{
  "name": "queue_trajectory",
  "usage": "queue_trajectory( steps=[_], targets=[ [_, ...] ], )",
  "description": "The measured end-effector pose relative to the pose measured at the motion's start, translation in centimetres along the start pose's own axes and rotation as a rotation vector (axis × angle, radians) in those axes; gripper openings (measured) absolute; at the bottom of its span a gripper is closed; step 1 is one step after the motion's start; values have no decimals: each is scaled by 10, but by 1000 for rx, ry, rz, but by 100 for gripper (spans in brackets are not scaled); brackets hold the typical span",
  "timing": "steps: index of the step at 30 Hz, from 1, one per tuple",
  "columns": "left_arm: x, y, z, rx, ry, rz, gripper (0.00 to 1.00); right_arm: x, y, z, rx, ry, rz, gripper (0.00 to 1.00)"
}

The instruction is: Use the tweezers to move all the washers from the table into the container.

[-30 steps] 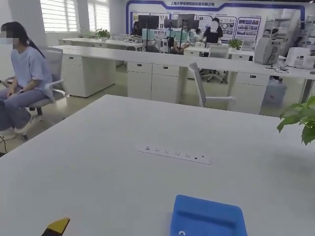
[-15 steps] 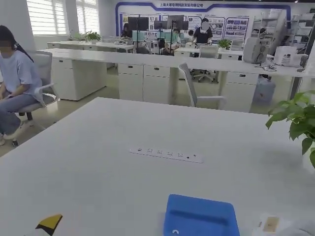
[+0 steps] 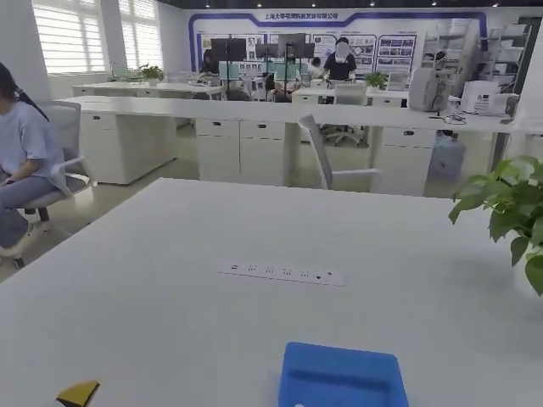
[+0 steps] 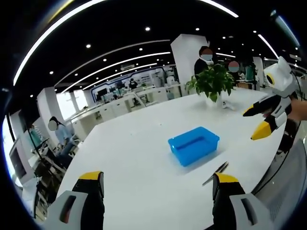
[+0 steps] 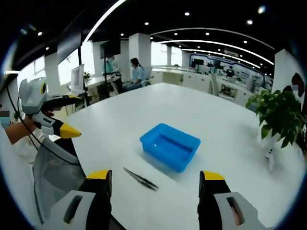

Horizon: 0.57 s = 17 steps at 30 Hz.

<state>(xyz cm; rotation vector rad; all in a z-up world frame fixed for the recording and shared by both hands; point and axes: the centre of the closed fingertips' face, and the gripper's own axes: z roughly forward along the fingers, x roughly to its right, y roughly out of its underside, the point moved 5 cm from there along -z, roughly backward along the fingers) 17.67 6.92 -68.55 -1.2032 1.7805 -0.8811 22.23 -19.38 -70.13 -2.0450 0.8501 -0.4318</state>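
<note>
While the left hand-held gripper (image 4: 157, 178) and right hand-held gripper (image 5: 155, 176) hang open, pickup seems pending — grasp the slim metal tweezers (image 5: 140, 179) near the blue plastic container (image 5: 170, 145).

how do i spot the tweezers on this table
Find the big white table, then the blue container on it. The tweezers lie flat beside it toward the person's edge, not touching. They are thin, dark and pointed, unlike the boxy blue container.

The head view's lower edge cuts off the blue container (image 3: 343, 373) (its near rim); likewise a gripper's yellow tip (image 3: 78, 393).
</note>
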Motion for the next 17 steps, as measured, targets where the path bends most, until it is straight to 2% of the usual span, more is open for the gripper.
queue_trajectory(
  steps=[6,9,13,15,17],
  targets=[
    [1,6,1,-26,5,6,97,7,10,-9,36,69,56,83],
    [1,10,0,-35,3,-6,97,13,19,-10,30,105,84,87],
    [2,13,0,-40,-1,-15,97,17,26,-12,36,101,115,87],
    [3,14,0,-43,3,-19,97,18,25,-14,56,111,126,89],
    [4,15,1,-48,4,-15,97,19,26,-14,46,126,121,91]
  ],
)
